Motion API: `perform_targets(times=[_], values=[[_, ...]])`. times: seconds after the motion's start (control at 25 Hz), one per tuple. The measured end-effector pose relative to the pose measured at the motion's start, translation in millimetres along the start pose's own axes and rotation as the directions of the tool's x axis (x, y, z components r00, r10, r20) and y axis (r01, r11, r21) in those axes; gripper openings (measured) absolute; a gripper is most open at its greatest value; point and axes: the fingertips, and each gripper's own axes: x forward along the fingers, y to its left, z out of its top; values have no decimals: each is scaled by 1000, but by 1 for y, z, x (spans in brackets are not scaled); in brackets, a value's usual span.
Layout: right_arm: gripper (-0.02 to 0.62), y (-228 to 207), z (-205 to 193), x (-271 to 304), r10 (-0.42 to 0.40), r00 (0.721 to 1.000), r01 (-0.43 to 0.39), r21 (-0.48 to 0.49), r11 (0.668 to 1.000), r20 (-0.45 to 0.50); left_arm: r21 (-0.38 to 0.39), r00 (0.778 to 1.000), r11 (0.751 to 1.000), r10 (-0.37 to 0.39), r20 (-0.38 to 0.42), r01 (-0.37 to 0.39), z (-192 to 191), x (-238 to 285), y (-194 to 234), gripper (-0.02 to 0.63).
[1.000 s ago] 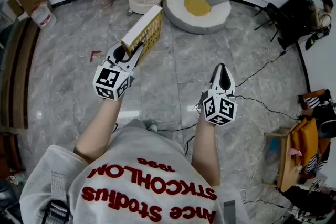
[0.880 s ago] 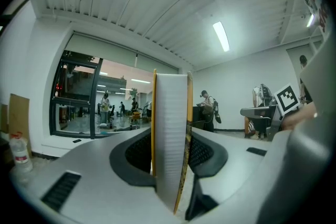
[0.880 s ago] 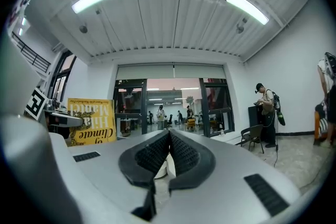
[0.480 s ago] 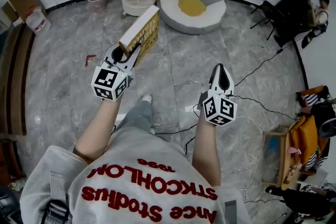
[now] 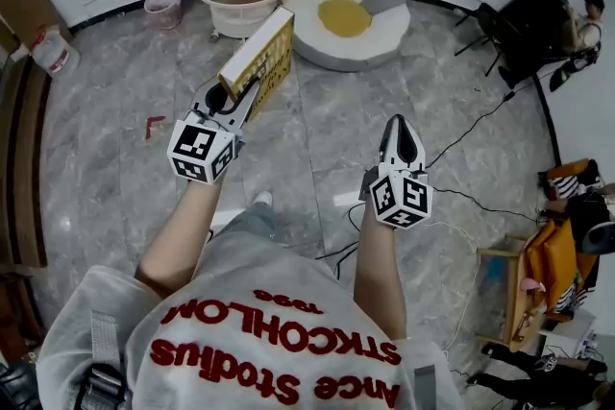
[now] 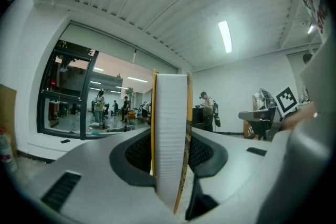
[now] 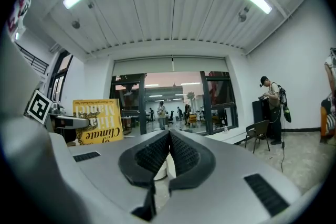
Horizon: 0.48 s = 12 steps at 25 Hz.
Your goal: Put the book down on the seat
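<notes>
Yellow book [image 5: 258, 60] stands on edge, far end raised, clamped in left gripper [image 5: 246, 91]; jaws part-open, pressing on its thickness. Since second ago floor [image 5: 317, 139] has slid toward me: I am walking in. Round white seat [image 5: 357, 48] with yellow cushion [image 5: 344, 16] still far ahead, slightly right. Put-down not begun; more approach needed, I judge. Both forearms out front, level. Right gripper [image 5: 401, 125] beside, jaws closed together, empty.
</notes>
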Motion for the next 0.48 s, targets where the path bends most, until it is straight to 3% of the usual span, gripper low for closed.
perform_targets(times=[0.48], values=[[25, -5, 5, 110, -33, 999, 32, 24, 999, 21, 17, 998, 998, -68, -3, 68, 9, 110, 60, 146]])
